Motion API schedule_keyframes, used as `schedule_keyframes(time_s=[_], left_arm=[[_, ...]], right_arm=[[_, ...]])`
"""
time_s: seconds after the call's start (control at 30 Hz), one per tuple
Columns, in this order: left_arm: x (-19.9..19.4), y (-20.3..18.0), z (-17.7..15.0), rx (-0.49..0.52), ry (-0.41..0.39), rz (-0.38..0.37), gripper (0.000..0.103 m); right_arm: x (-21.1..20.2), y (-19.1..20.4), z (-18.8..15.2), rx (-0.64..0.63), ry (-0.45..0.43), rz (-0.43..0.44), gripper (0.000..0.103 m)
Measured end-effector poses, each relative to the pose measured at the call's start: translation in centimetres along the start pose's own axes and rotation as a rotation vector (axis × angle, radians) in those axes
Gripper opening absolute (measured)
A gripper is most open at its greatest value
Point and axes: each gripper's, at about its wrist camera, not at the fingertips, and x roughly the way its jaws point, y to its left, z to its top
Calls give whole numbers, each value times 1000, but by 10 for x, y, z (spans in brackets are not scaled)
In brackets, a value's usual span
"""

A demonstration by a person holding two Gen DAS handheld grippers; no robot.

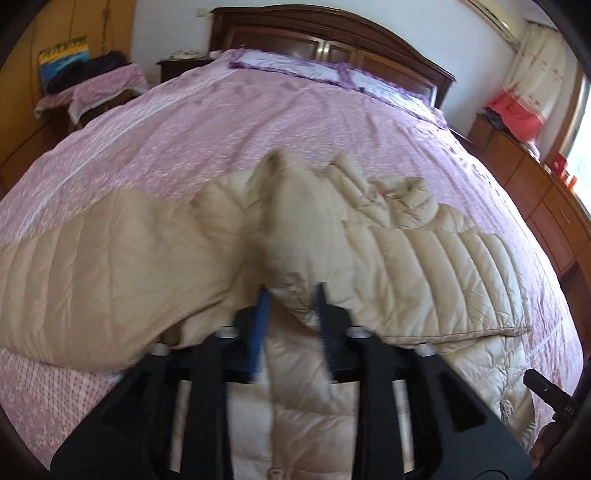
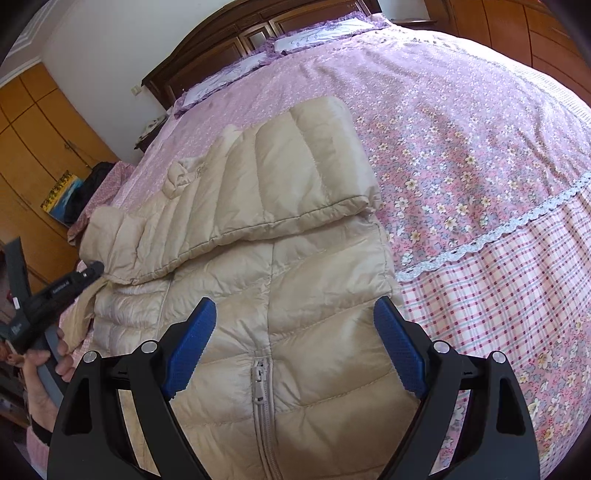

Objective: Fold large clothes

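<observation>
A beige quilted down jacket (image 1: pixel 424 251) lies on the pink floral bedspread (image 1: pixel 258 122). In the right wrist view its zipper (image 2: pixel 260 387) faces up and one sleeve (image 2: pixel 295 166) is folded across the chest. My left gripper (image 1: pixel 291 291) has its blue fingers (image 1: pixel 261 317) partly apart, with a blurred fold of the jacket at the tips; the pads do not seem to press it. From the right wrist view it (image 2: pixel 86 275) sits at the jacket's left edge, held by a hand (image 2: pixel 48 365). My right gripper (image 2: pixel 295 302) stands wide open over the jacket's lower front, holding nothing.
A dark wooden headboard (image 1: pixel 332 33) and pillows (image 1: pixel 295 62) are at the far end. A cloth-covered stand with dark clothes (image 1: pixel 92 81) is at the left, orange wardrobes (image 2: pixel 33 147) behind it. A wooden cabinet (image 1: pixel 535 192) runs along the bed's right side.
</observation>
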Motion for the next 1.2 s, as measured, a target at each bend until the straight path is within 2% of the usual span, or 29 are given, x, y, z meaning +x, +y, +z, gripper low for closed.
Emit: schedule_keyframes(time_s=[0.03, 0.07, 0.13, 0.27, 0.4, 0.53, 0.6, 0.63, 0.67, 0.77, 0.83, 0.87, 0.9, 0.97, 1.07, 1.2], left_arm=[[-2, 5, -1, -11, -6, 1, 53], [-5, 9, -2, -20, -16, 0, 61], [-10, 15, -3, -29, -40, 6, 67], [-12, 21, 2, -23, -51, 25, 69], [-5, 19, 13, -31, -56, -12, 69], [20, 13, 25, -28, -3, -45, 69], [33, 11, 28, -17, 32, -34, 44], [39, 9, 28, 4, 57, 10, 23], [43, 9, 26, 9, 81, 44, 16], [47, 20, 19, -29, 124, 59, 12], [48, 25, 14, -27, 140, 75, 12], [49, 26, 11, -25, 149, 80, 12], [49, 29, 9, -25, 156, 88, 12], [49, 33, 7, -36, 162, 88, 12], [54, 39, 3, -74, 170, 84, 14], [59, 36, -2, -67, 168, 100, 15]], right_arm=[[0, 1, 2, -1, 0, 1, 85], [0, 0, 4, -1, -2, 2, 85], [-1, -1, 10, 4, -5, 15, 85], [0, -5, 27, 21, -24, 20, 85], [0, -15, 54, 48, -90, -21, 85], [10, -30, 81, 96, -116, -45, 85], [21, -42, 92, 145, -103, -41, 85], [26, -46, 97, 162, -97, -36, 85], [32, -51, 100, 179, -89, -30, 85], [51, -57, 106, 191, -49, -21, 84], [66, -54, 107, 157, 4, 30, 59], [69, -49, 106, 141, 18, 53, 38], [70, -44, 107, 120, 15, 49, 29], [62, -23, 112, 21, -35, 2, 18], [57, -13, 119, -2, -84, -51, 16], [81, -24, 111, 17, -44, -121, 16]])
